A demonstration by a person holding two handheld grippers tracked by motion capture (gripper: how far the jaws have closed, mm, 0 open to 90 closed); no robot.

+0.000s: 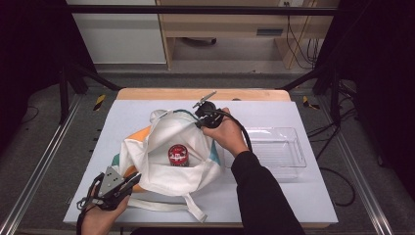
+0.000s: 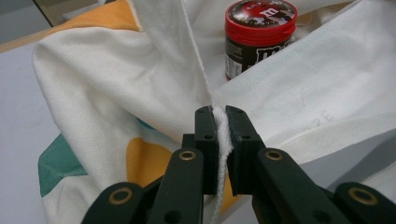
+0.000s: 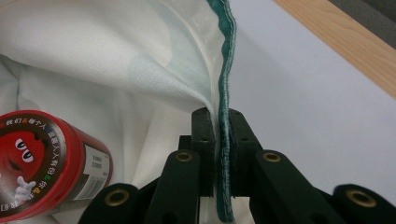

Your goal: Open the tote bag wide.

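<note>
Bag: white tote bag (image 1: pixel 169 147) at frame centre, mouth pulled open
Left gripper (image 1: pixel 131 180): lower left, clamped on near rim
Right gripper (image 1: pixel 201 119): clamped on far rim
Jar: red-lidded jar (image 1: pixel 178 154) stands inside

The left gripper (image 1: pixel 131 180) is sitting low at the near left, jaws clamping shut on cloth. The right gripper (image 1: pixel 199 122), on a dark-sleeved forearm reaching forward, is pinching a cloth edge too.
</note>
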